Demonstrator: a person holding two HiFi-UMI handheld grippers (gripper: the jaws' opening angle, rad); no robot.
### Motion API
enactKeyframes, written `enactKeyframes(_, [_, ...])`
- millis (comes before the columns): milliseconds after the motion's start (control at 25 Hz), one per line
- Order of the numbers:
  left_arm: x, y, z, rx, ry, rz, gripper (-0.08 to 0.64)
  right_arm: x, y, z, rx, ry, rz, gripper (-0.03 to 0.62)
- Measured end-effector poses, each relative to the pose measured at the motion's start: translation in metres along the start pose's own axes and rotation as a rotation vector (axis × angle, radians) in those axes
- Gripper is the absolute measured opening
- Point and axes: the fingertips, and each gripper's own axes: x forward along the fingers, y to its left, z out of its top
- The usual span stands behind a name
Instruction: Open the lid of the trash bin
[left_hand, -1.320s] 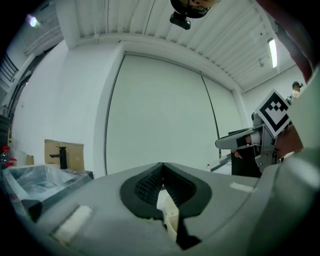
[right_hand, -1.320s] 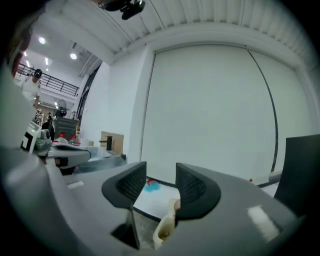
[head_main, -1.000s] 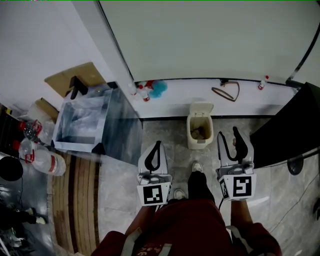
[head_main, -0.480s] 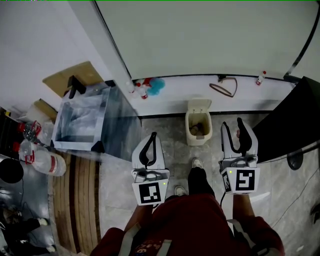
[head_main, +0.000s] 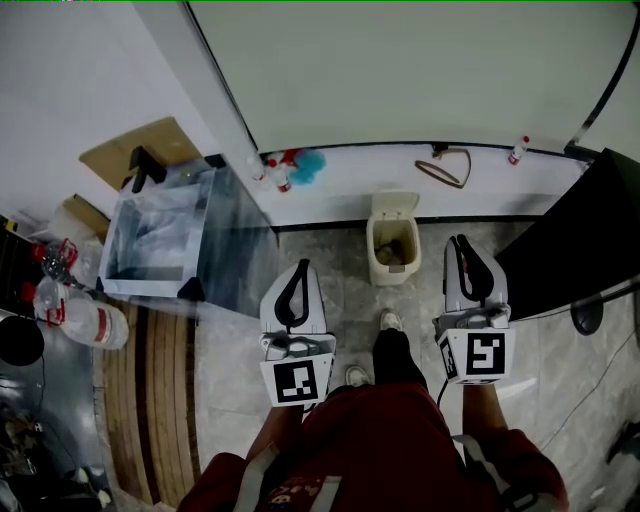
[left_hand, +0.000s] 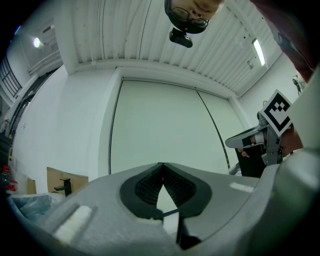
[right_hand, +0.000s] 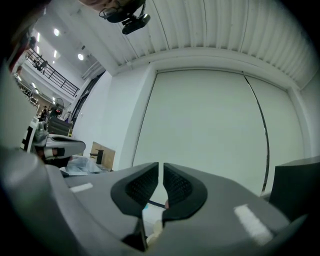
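Observation:
A small cream trash bin (head_main: 392, 262) stands on the floor against the white wall ledge. Its lid (head_main: 394, 203) is tipped up and back, and brown rubbish shows inside. My left gripper (head_main: 298, 270) hovers to the bin's left and nearer me, jaws shut with their tips touching (left_hand: 161, 165) and nothing between them. Just right of the bin, my right gripper (head_main: 463, 245) hangs apart from it. Its jaws have just been closing and now stand almost together (right_hand: 160, 165), a thin slit between the pads, holding nothing.
A clear box (head_main: 160, 240) stands at the left, with plastic bottles (head_main: 80, 318) beside it. Spray bottles (head_main: 272, 175), a blue duster (head_main: 308, 163) and a wire loop (head_main: 450, 168) lie on the ledge. A black panel (head_main: 570, 245) rises at the right. The person's shoe (head_main: 390, 320) sits before the bin.
The right gripper's jaws went from wide apart to nearly together. The left gripper rose a little towards the camera. The bin's lid stays up.

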Motion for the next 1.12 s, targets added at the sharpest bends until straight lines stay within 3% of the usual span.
enactKeyframes(120, [-0.001, -0.002, 0.0, 0.0, 0.004, -0.005, 0.005, 0.0, 0.002, -0.003, -0.01, 0.018, 0.007, 0.0])
enactKeyframes(560, [-0.003, 0.003, -0.004, -0.011, 0.01, -0.001, 0.005, -0.002, 0.005, -0.004, -0.041, 0.023, 0.003, -0.001])
enactKeyframes(1120, [-0.007, 0.0, -0.005, -0.021, 0.012, -0.01, 0.005, -0.01, -0.003, -0.011, -0.007, 0.044, -0.018, -0.001])
